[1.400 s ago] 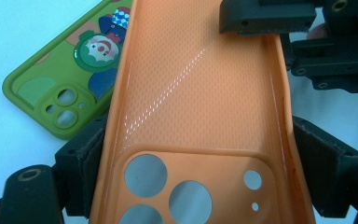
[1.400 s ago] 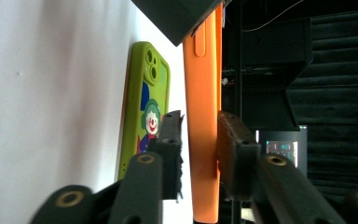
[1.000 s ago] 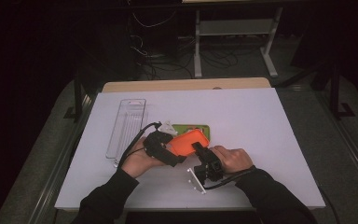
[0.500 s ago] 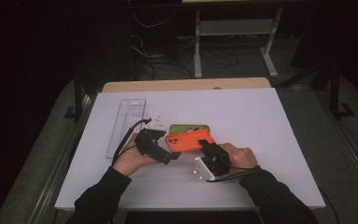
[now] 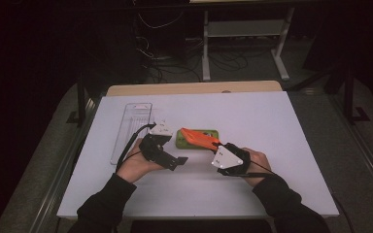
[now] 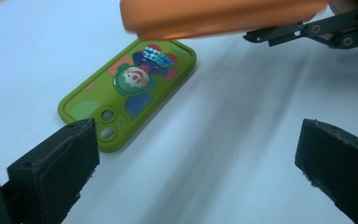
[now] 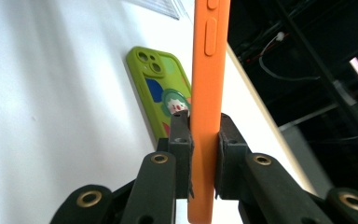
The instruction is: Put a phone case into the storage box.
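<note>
An orange phone case [image 5: 199, 137] hangs tilted just above the table, its right end clamped between the pads of my right gripper [image 5: 218, 146]. In the right gripper view the orange case [image 7: 205, 93] stands edge-on between the shut jaws of that gripper [image 7: 204, 140]. Under it a green phone case [image 5: 197, 143] with a clown picture lies flat on the table; it also shows as the green case [image 6: 130, 91] and the green case [image 7: 161, 88]. My left gripper [image 5: 176, 149] sits to the left; its jaws have just been opening, and the left gripper [image 6: 198, 158] now stands wide with nothing between them.
A clear plastic tray [image 5: 132, 127] lies on the white table [image 5: 272, 126] to the left of the cases. Dark floor, cables and a metal stand lie beyond the table's far edge.
The left gripper has let go of the orange case and drawn back to the left. The right gripper has carried the case up and to the right, off the green one.
</note>
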